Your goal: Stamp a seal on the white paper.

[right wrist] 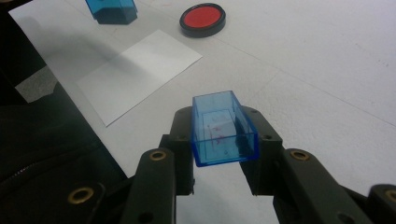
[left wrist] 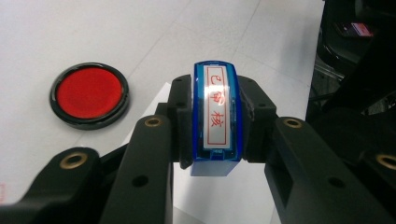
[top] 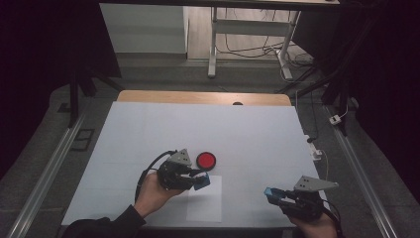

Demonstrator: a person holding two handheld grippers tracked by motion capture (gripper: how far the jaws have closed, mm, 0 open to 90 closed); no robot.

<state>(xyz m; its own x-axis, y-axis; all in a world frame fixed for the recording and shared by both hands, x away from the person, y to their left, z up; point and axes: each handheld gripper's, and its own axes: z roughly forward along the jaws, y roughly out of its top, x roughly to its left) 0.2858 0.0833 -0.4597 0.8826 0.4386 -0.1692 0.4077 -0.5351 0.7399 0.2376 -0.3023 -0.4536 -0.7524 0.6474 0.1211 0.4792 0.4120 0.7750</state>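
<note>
Left gripper (top: 198,179) clamped on the blue stamp (left wrist: 217,114), hovering at the top-left corner of the white paper sheet (top: 205,201), with the open red ink pad (top: 206,160) just beside at 1 o'clock. Right gripper (top: 275,194) closed on the stamp's clear blue cap (right wrist: 223,128), parked well apart at 3 o'clock, likely so the stamp face stays free for inking or printing.

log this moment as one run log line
left tool: shut on stamp | right tool: shut on stamp cap | ink pad: open | paper: flat
</note>
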